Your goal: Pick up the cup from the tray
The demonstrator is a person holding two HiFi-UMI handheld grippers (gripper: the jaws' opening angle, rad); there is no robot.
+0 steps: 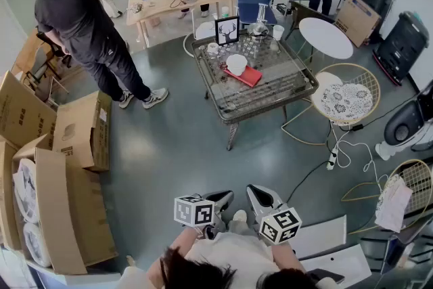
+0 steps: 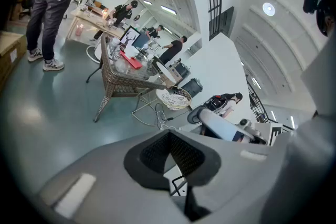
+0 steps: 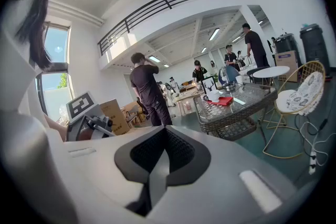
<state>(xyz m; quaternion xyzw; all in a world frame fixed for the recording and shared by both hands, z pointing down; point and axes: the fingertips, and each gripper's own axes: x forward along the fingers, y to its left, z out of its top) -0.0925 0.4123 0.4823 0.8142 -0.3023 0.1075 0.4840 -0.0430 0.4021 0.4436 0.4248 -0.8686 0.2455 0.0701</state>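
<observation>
Fingers first: on my left gripper (image 2: 169, 136) the two dark ribbed pads (image 2: 155, 153) meet tip to tip with nothing between them. On my right gripper (image 3: 166, 135) the pads (image 3: 149, 157) are pressed together in the same way and are also empty. In the head view the left gripper (image 1: 222, 198) and right gripper (image 1: 259, 193) sit side by side, close in front of the body of the person carrying them, tips aimed up the frame. The white round cup (image 1: 236, 63) stands on the flat red tray (image 1: 249, 76), which lies on the glass-topped woven wicker table (image 1: 226, 112). Cup and tray are well ahead of both sets of fingertips, with a wide stretch of grey-green floor (image 1: 183, 145) between. From the right gripper view the cup (image 3: 213, 95) shows far beyond the closed fingertips, above them and to their right. From the left gripper view I can pick out the red tray (image 2: 131, 62) far beyond the fingertips, up and to their left, but the cup is too small to make out there. Just past the cup from the fingers stands a black-framed picture of a deer's head (image 1: 226, 30). Off to the left of the fingers lie brown cardboard boxes (image 1: 81, 132), and beyond those a person in dark clothing (image 1: 84, 13) stands. A gold wire round chair with a patterned white cushion (image 1: 346, 100) sits just beside the table, ahead and to the right of the fingers.
</observation>
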